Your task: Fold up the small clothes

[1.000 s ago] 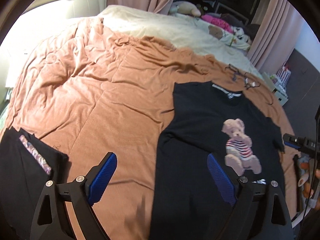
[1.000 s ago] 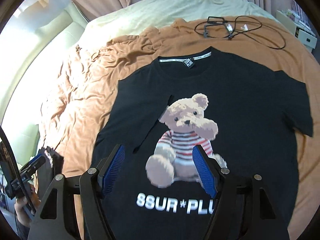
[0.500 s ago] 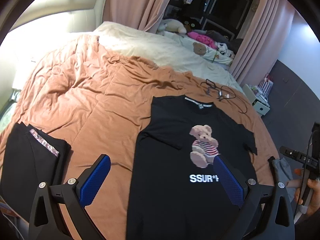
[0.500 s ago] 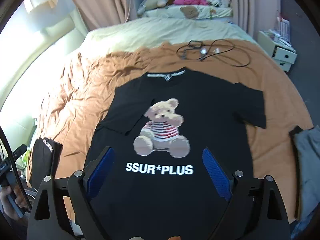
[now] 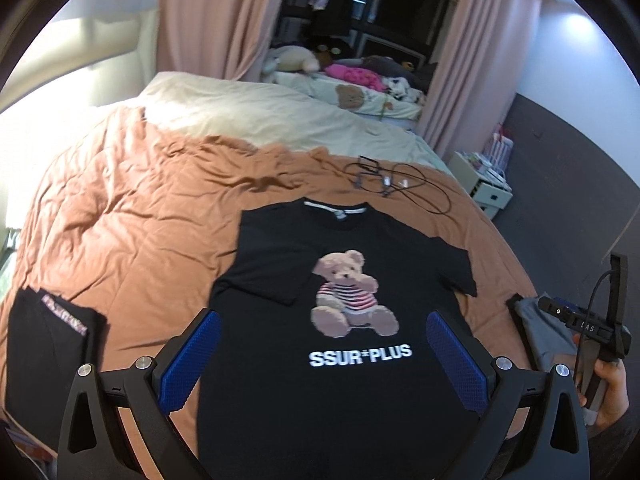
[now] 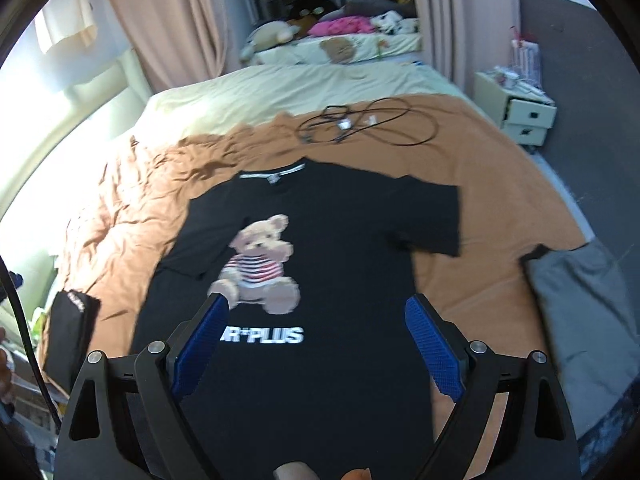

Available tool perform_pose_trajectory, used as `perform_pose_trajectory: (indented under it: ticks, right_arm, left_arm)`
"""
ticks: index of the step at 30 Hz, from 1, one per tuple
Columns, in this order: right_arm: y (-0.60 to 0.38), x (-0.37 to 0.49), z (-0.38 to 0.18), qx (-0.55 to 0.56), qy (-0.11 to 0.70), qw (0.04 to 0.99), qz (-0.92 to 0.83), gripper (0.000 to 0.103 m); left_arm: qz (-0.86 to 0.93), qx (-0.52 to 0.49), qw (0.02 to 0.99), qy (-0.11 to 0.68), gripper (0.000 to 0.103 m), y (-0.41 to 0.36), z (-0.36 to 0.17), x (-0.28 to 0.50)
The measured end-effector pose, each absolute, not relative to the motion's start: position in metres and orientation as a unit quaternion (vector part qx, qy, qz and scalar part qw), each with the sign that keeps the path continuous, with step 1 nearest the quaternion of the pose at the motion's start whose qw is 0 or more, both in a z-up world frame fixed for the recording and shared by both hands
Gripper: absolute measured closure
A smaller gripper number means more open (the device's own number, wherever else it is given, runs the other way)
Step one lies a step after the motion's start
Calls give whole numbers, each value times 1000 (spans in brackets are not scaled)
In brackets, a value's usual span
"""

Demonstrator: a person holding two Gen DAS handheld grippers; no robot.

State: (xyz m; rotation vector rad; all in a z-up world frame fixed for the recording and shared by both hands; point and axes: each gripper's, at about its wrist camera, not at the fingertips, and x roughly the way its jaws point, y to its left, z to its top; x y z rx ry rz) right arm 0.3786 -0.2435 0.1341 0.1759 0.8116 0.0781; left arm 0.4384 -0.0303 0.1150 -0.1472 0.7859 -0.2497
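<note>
Both wrist views high, facing headboard; share black T-shirt.

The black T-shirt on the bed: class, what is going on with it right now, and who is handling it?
A person holds a gripper in each hand above the bed; both the left gripper and the right gripper are open and empty. The black T-shirt lies face up on the orange blanket, one sleeve already folded in over the chest, the other out flat. A folded dark garment sits at one side, a grey one at the other.
</note>
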Motion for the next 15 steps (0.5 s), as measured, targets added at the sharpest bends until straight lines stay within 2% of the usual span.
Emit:
perform_pose_trajectory:
  ticks: [8, 15]
  right_arm:
    - [-294, 348, 132, 123, 369, 921, 34, 14]
    - [-329, 348, 112, 142, 367, 919, 25, 14]
  left_arm:
    - [-147, -67, 917, 365, 0, -102, 136, 439]
    - [-165, -37, 913, 371, 0, -160, 128, 451]
